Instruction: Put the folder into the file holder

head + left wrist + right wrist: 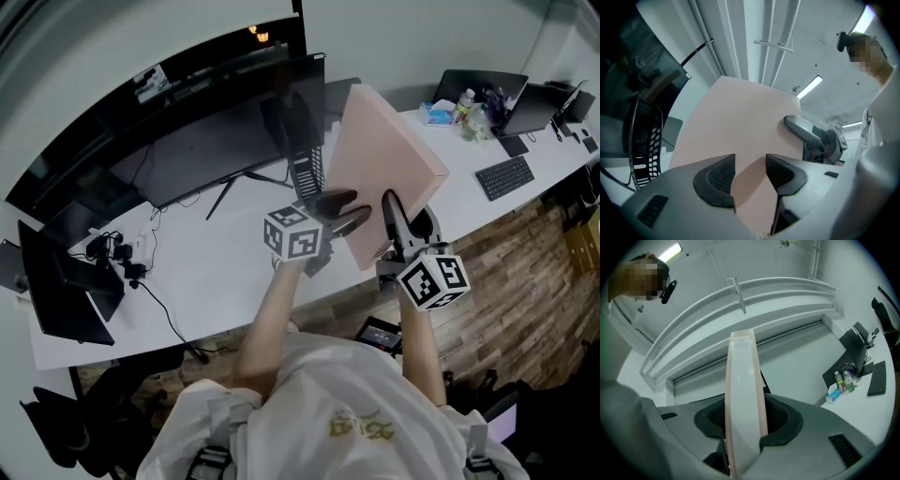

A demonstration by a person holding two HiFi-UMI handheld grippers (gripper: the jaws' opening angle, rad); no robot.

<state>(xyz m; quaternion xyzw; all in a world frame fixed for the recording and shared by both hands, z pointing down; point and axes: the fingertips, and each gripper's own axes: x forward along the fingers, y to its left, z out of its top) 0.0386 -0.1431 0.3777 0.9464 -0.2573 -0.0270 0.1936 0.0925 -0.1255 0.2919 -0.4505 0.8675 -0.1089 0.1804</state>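
While the folder (384, 159) is held clear of the counter (216, 272), tilted just to the right of the file holder (306, 175), the right gripper (401, 214) has its fingers (785, 420) clamped across the folder's thin edge, which appears to carry the load. The left gripper (342, 211) grips nothing. Its fingers (715, 180) stand apart against the broad pink face on the side towards the file holder, probably to steady the tilt for insertion.

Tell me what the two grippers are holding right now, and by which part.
The pink rectangular folder: the right gripper clamps its near edge between the jaws; the left gripper, jaws apart, only rests against its flat face.
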